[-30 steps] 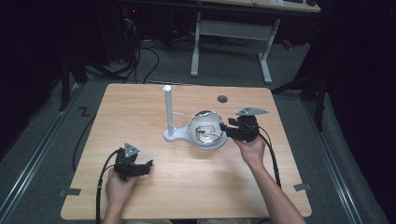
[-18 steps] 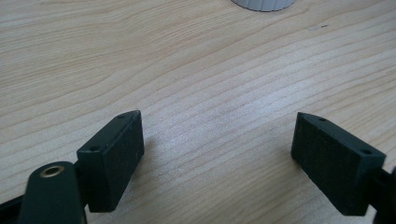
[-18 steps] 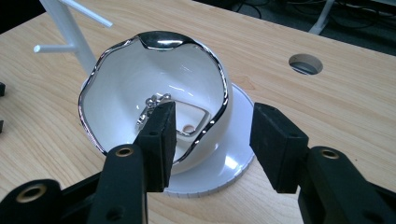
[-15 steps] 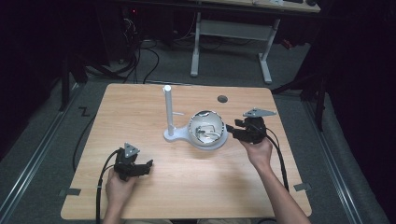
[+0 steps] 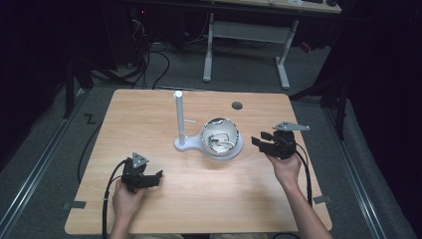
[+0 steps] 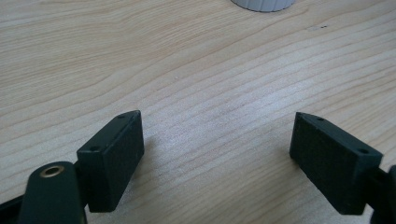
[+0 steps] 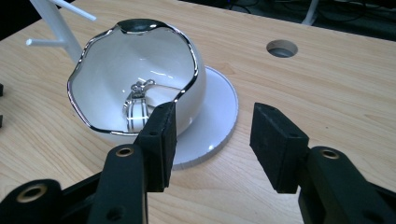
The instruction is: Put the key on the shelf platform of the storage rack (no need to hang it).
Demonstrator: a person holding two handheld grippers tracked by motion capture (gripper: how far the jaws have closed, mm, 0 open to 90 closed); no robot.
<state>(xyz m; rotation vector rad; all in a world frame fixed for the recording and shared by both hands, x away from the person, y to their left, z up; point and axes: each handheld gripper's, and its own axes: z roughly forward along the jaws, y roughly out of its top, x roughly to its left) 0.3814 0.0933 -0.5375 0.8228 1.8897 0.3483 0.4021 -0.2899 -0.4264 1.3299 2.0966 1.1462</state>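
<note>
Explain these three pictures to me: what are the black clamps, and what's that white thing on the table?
A person sits at a wooden table with a hand-held two-jaw gripper in each hand. One picture looks down from above; the other two come from cameras riding on the grippers, looking along their black jaws. The left gripper rests near the table's front edge, jaws open over bare wood. The right gripper is open too, beside a white bowl with a wavy silver rim. The bowl sits on a white stand with an upright post, and holds a small shiny item. Nothing is gripped.

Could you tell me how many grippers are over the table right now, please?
2. The left gripper sits near the table's front left; the right gripper is just right of the white bowl, jaws open.
</note>
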